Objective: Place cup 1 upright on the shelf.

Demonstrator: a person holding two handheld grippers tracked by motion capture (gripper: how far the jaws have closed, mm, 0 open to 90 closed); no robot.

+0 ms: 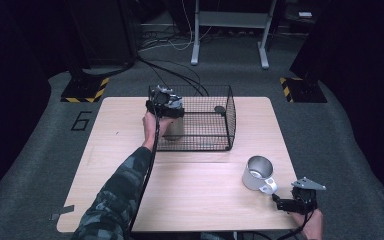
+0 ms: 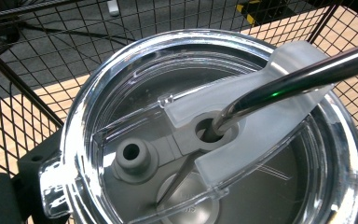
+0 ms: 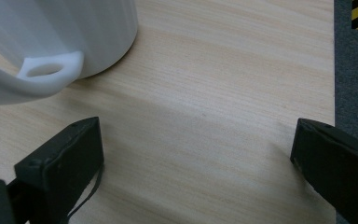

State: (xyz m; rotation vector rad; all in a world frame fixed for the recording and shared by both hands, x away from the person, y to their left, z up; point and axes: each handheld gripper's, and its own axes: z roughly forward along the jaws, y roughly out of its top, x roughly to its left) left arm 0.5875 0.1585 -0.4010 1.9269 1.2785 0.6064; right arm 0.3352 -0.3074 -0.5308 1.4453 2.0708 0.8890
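The left gripper (image 1: 166, 106) holds a lidded tumbler (image 2: 205, 140) inside the wire basket's (image 1: 227, 117) left end (jaw state hidden); the right gripper (image 3: 200, 163), jaws spread, sits just behind the white mug (image 1: 257, 173).

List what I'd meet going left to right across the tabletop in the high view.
Left tool over the tumbler at the left end of the wire basket → small dark disc inside the basket → metal mug → right tool at the table's near right corner.
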